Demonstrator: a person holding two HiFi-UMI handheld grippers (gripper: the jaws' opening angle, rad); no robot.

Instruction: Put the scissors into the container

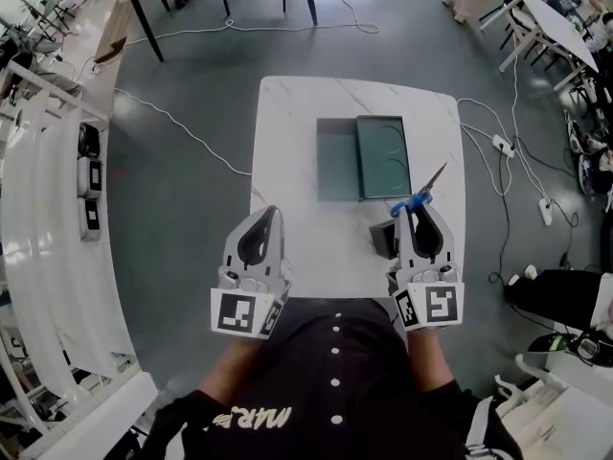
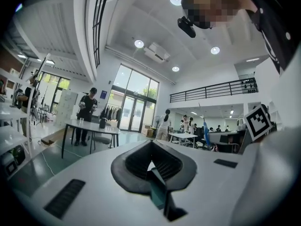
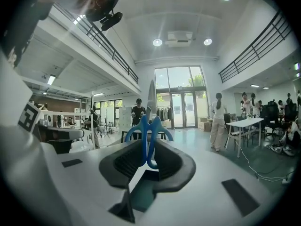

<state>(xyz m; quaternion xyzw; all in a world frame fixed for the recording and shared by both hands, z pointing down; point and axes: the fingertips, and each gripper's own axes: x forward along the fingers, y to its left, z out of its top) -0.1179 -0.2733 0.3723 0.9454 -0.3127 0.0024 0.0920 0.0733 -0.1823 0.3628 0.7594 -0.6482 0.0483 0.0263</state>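
My right gripper (image 1: 414, 205) is shut on the blue handles of the scissors (image 1: 425, 186). Their metal blades point up and away, toward the right near corner of the dark green container (image 1: 383, 157). The container lies in two flat halves side by side at the middle of the white marble table (image 1: 287, 113). In the right gripper view the scissors (image 3: 150, 126) stand upright between the fingertips of the right gripper (image 3: 149, 145). My left gripper (image 1: 272, 213) hovers over the table's near left part, its jaws together and empty. The left gripper view shows the left gripper (image 2: 151, 145) holding nothing.
A small dark block (image 1: 381, 240) lies on the table just left of the right gripper. White curved shelving (image 1: 48, 218) runs along the left. Cables and power strips (image 1: 500, 144) trail over the floor on the right. Other tables, chairs and people stand farther off.
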